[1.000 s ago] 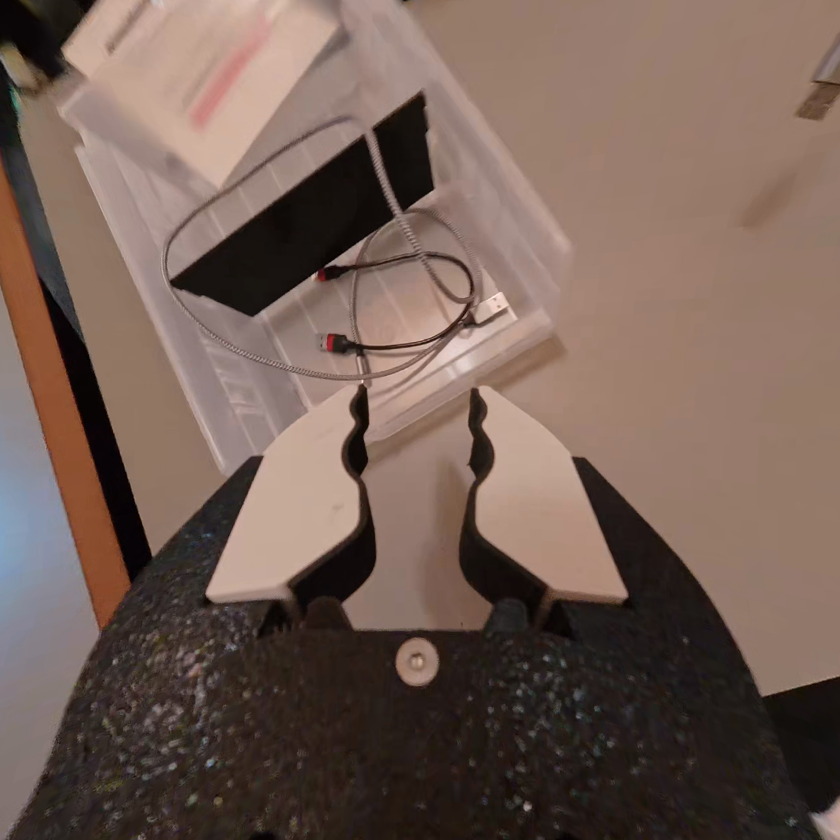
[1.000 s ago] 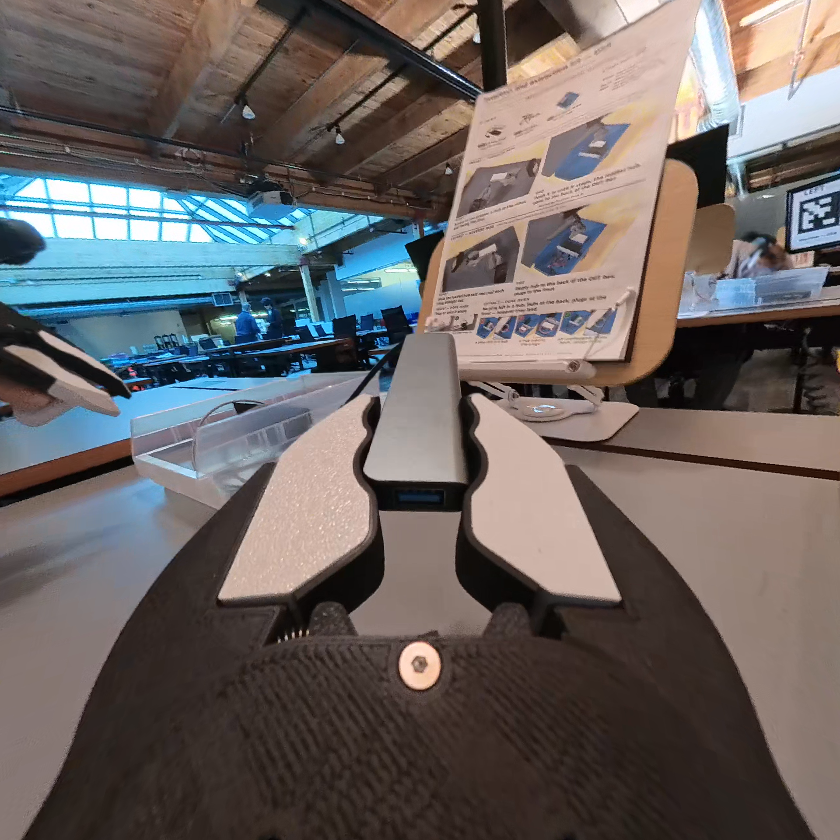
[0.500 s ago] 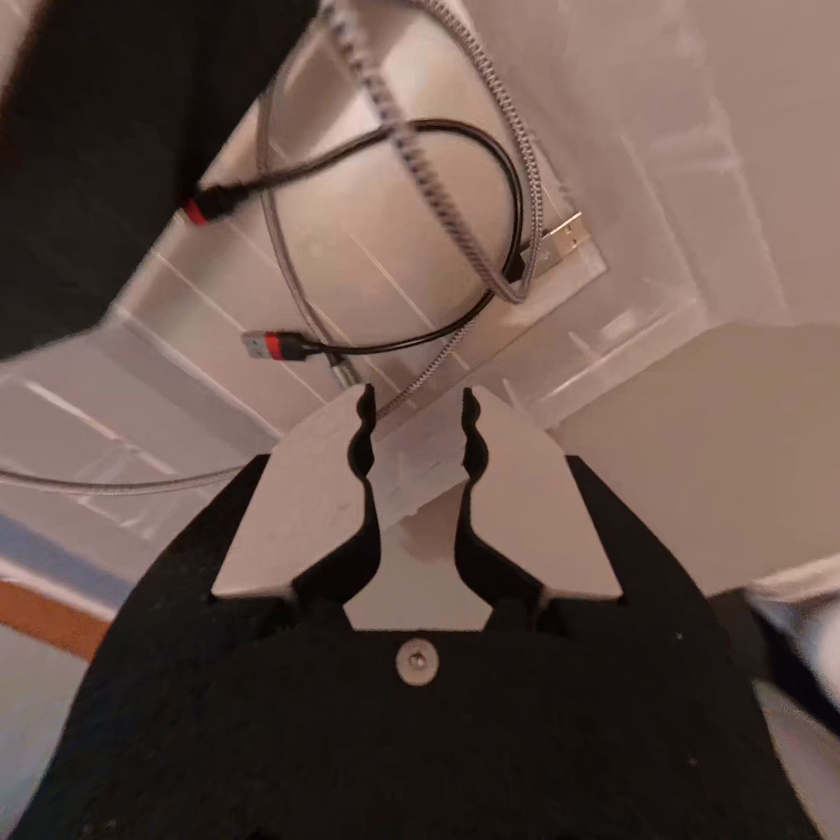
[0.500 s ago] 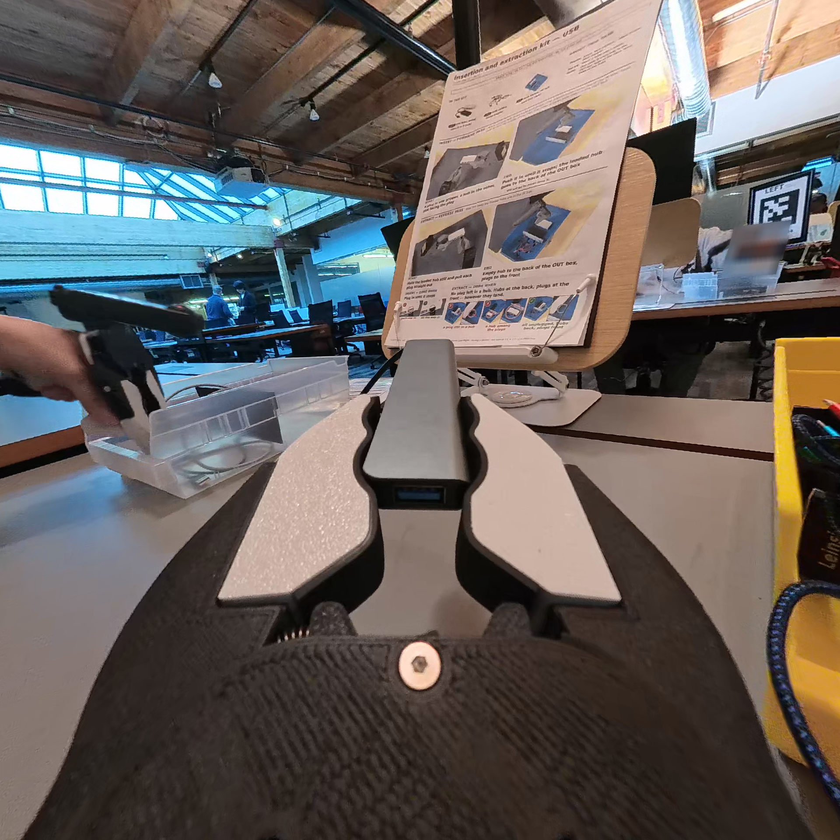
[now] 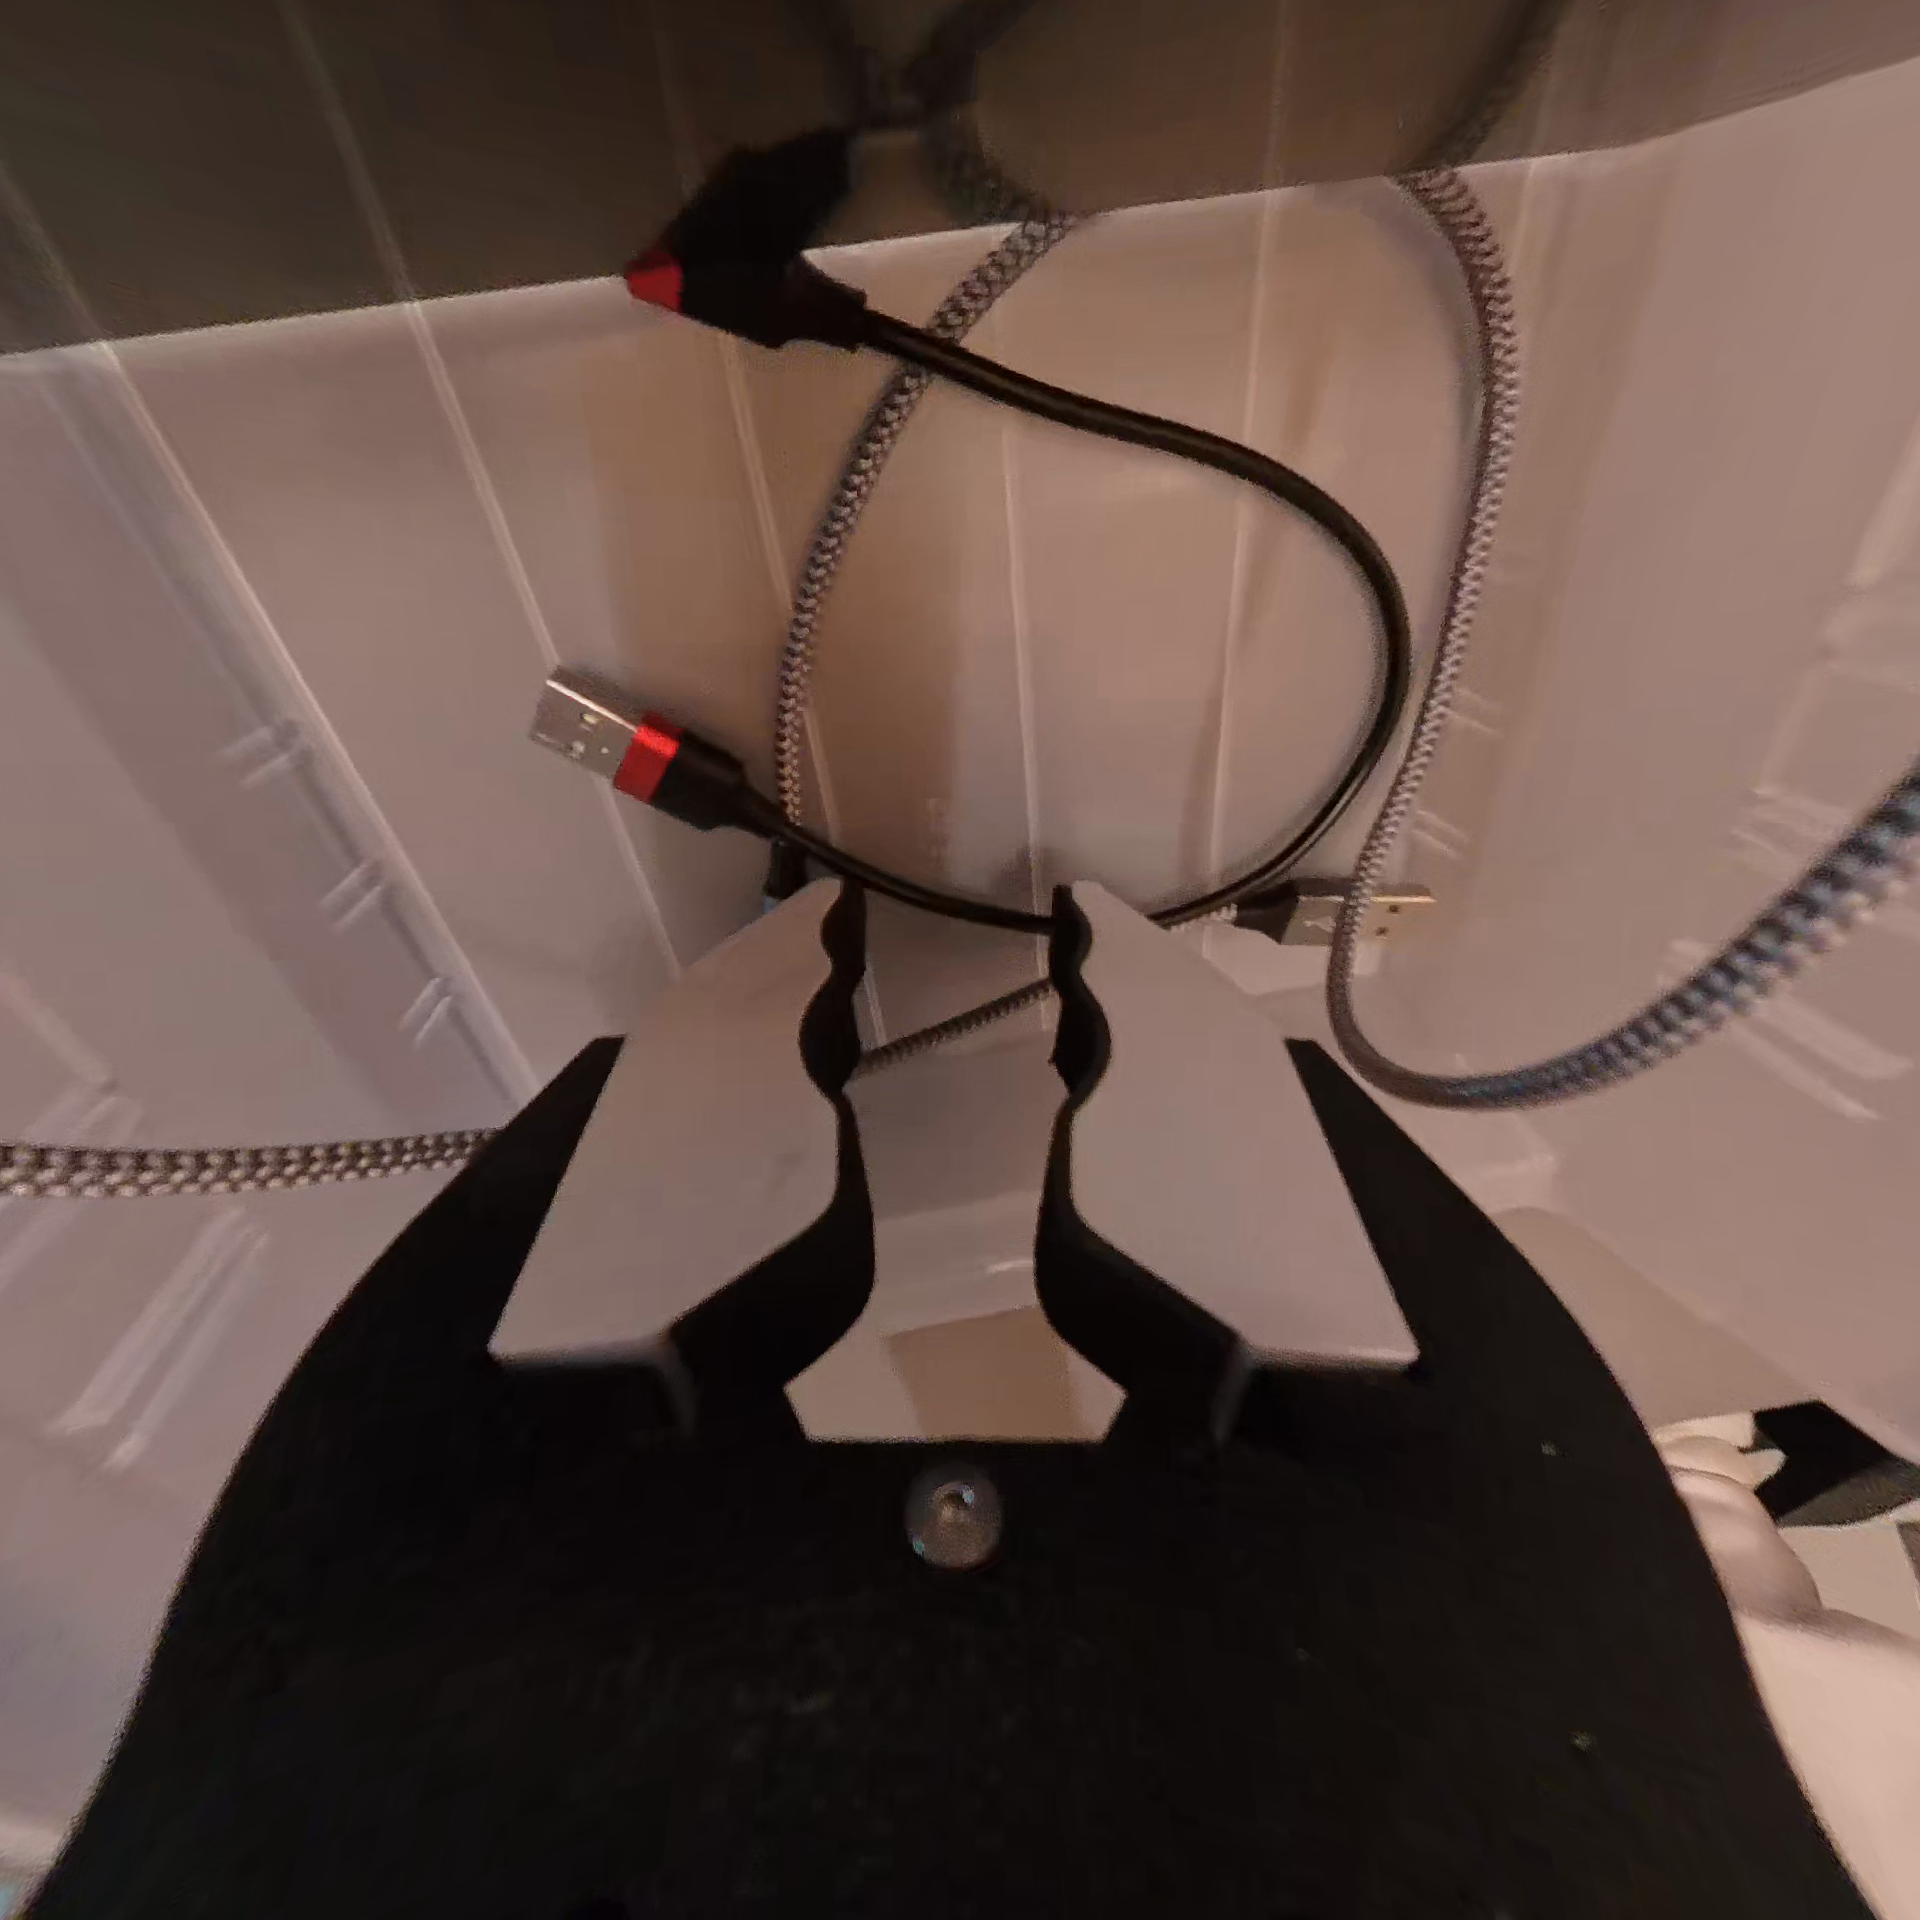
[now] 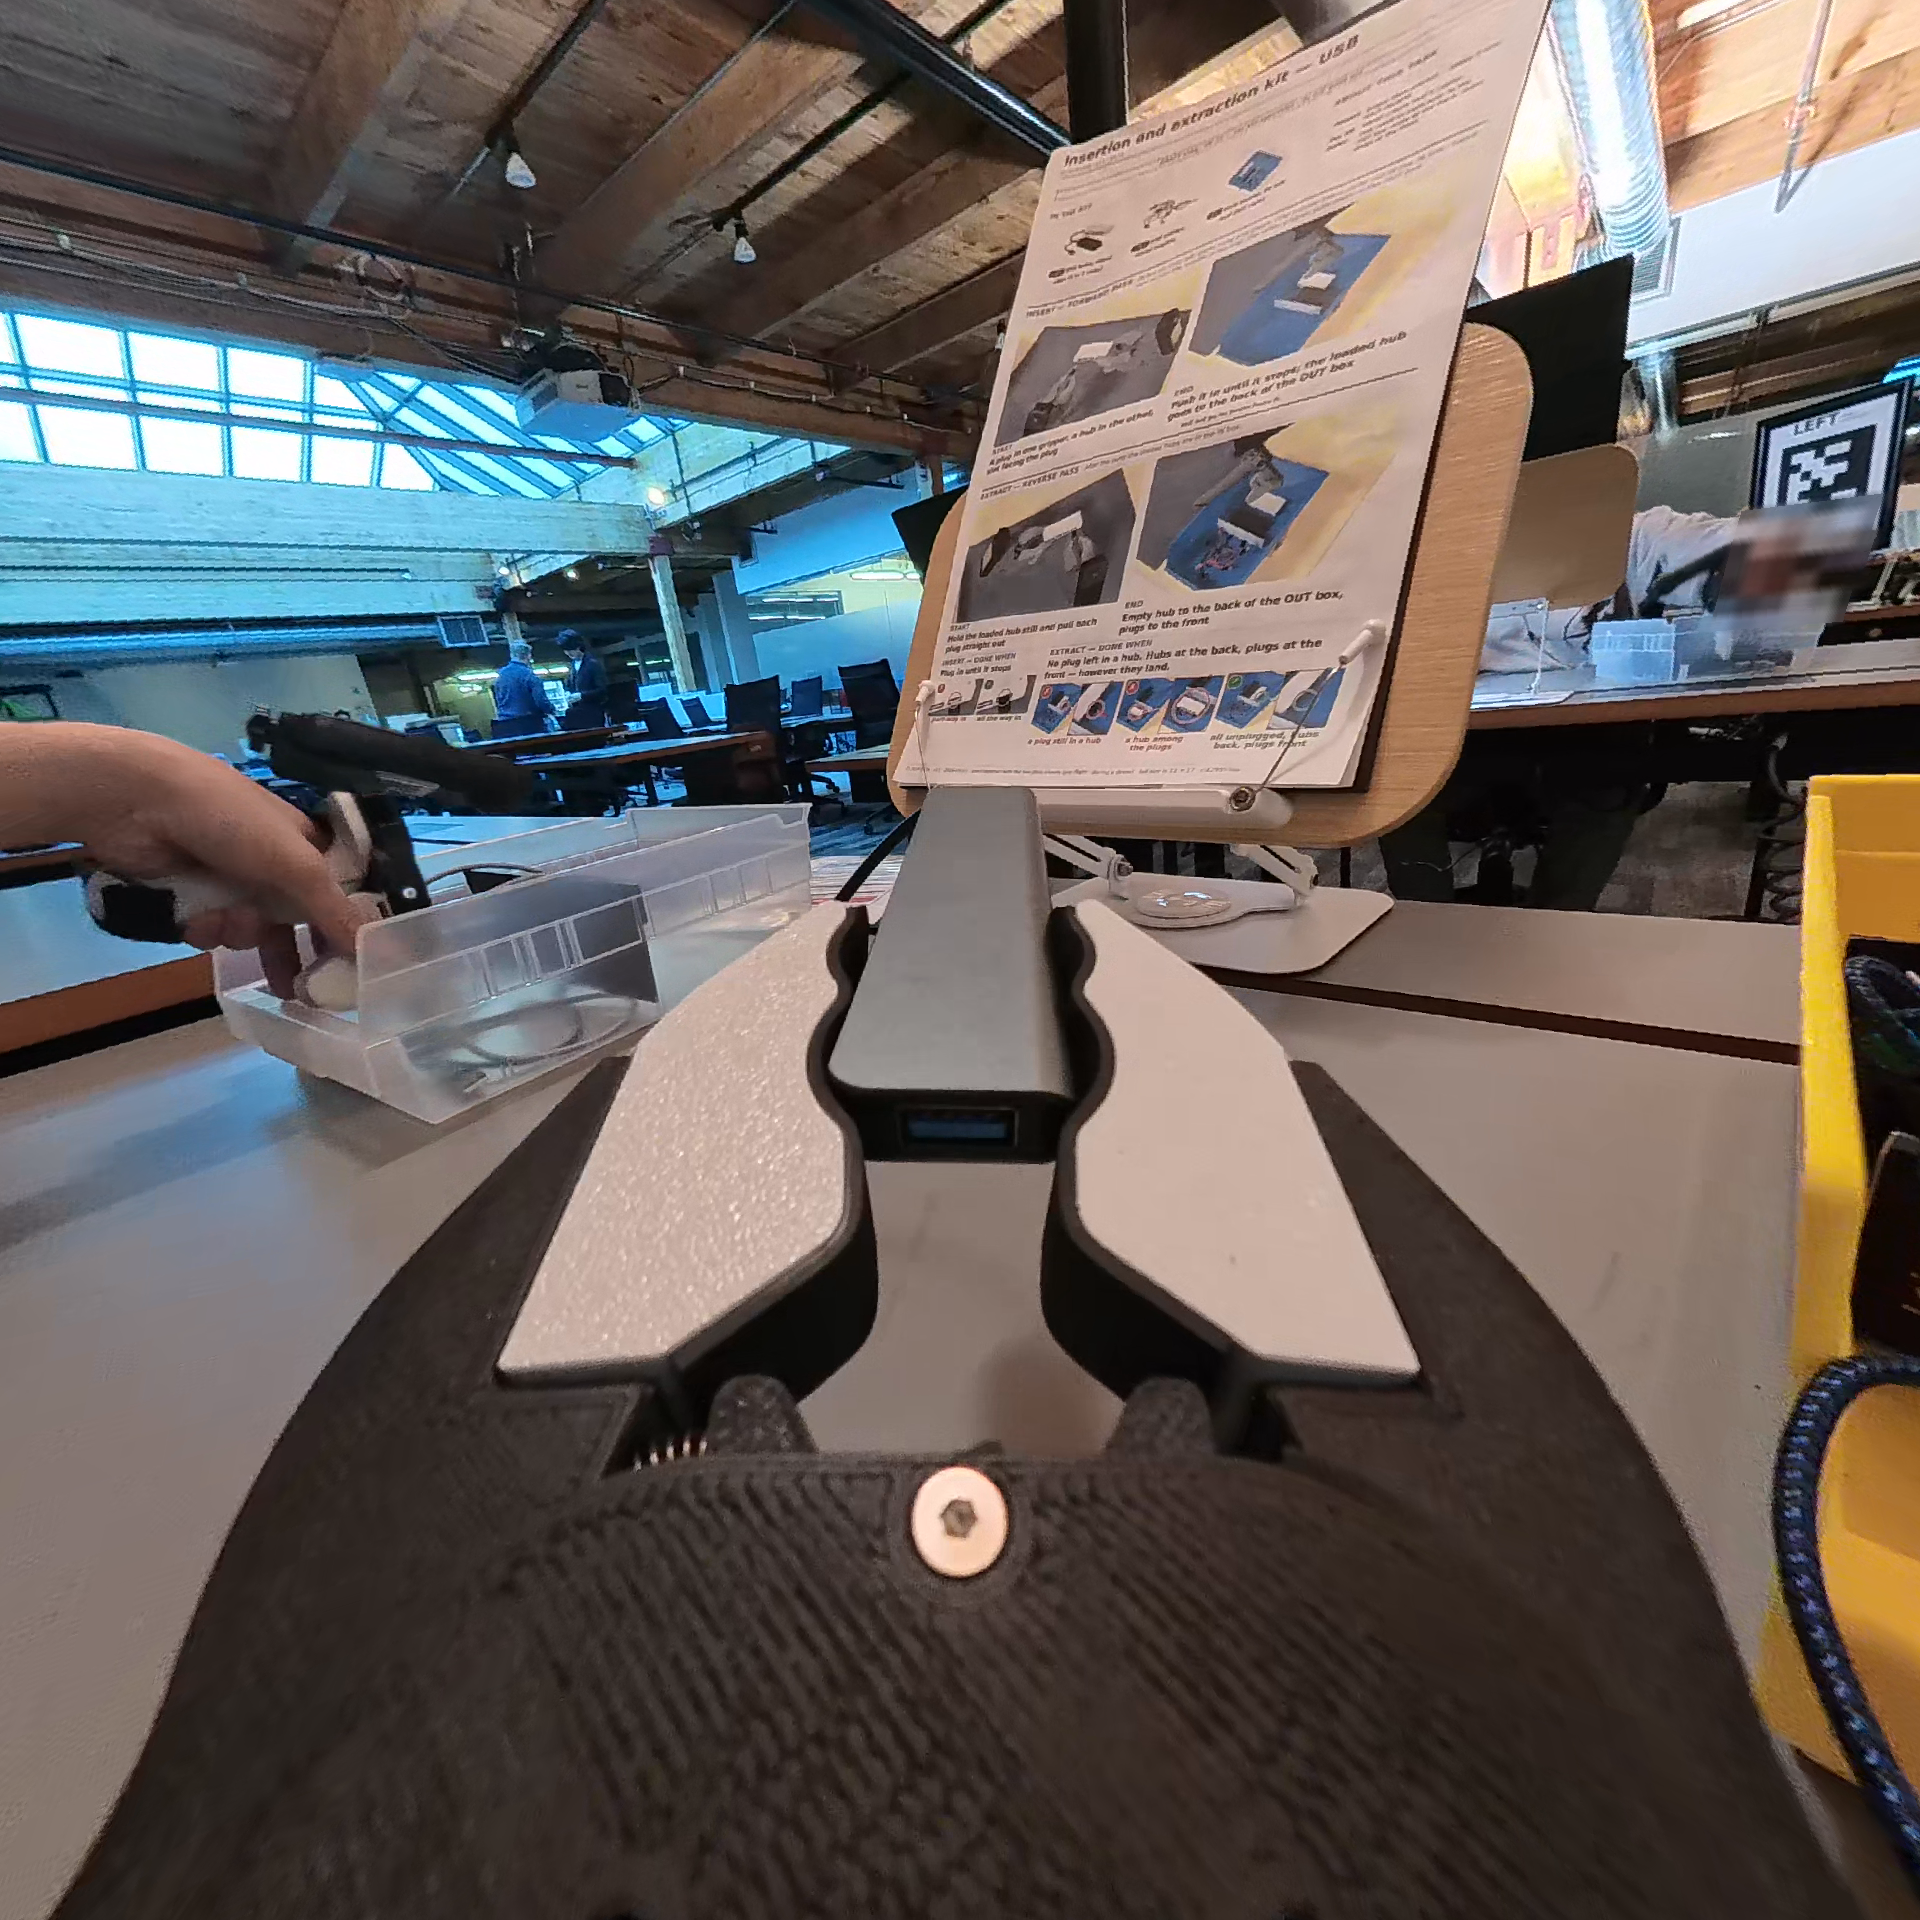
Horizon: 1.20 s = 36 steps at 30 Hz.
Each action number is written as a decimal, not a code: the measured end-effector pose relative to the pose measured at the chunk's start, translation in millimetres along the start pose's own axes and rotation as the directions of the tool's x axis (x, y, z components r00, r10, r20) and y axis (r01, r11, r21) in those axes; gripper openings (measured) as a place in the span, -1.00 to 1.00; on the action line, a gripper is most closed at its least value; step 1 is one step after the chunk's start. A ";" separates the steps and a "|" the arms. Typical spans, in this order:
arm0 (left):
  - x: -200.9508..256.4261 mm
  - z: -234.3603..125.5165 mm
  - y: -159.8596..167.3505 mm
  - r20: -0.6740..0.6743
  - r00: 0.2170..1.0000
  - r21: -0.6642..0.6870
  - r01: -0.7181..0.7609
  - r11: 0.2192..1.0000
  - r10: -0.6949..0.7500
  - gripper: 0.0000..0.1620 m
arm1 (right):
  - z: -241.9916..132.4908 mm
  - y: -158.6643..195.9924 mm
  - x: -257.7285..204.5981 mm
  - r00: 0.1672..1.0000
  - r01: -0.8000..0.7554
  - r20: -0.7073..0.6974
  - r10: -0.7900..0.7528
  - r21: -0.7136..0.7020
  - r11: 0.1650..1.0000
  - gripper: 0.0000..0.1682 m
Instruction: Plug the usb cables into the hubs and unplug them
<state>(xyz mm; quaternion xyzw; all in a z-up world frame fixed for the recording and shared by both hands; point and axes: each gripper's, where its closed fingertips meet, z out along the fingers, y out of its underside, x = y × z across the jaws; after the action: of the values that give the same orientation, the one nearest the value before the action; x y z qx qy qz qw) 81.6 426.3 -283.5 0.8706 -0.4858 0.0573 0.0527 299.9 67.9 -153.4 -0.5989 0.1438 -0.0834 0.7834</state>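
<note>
Left wrist view, black cable (image 5: 1288,582) just beyond parted left claw (image 5: 956,914)

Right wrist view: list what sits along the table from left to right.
Hand on the left gripper → clear plastic bin → grey USB hub clamped in the right gripper → document stand → yellow bin.

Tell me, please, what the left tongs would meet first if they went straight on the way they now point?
Probably the thin black cable crossing just past the open left tongs, near its red-collared plug, with the clear bin's floor behind; depth is unclear.
</note>
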 end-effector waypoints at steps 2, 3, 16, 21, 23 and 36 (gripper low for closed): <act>-3.8 1.3 -1.2 0.049 0.999 -0.001 -0.019 1.000 0.019 -0.65 | 0.5 0.9 -1.6 1.000 -0.002 0.011 0.002 -0.005 1.000 -0.58; -5.2 1.7 -2.5 0.074 0.997 0.002 -0.033 0.999 0.033 -0.66 | 0.5 0.9 -1.9 1.000 -0.001 0.012 0.001 -0.005 1.000 -0.58; 22.3 -166.3 -25.4 0.523 0.796 0.371 -0.535 0.759 0.306 -0.98 | 0.5 0.9 0.4 1.000 -0.014 0.014 0.014 -0.006 1.000 -0.58; 109.4 -263.0 9.5 0.553 0.671 0.550 -0.739 0.389 0.494 -0.97 | -0.1 0.4 0.9 1.000 -0.015 0.011 0.015 -0.002 1.000 -0.59; 161.1 -286.6 36.9 0.484 0.609 0.657 -0.727 0.198 0.629 -0.97 | -0.7 0.1 1.0 1.000 -0.016 0.012 0.016 0.001 1.000 -0.59; 294.4 -208.6 129.9 0.160 0.132 0.887 -0.454 -0.084 0.978 -0.98 | -0.7 0.3 -0.2 1.000 -0.014 0.019 0.014 -0.001 1.000 -0.58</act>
<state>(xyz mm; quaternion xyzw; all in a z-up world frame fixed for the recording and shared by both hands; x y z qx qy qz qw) 114.4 142.0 -28.3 0.2502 -0.7668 0.5389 -0.2428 299.4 67.3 -153.8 -0.5991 0.1405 -0.0723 0.7850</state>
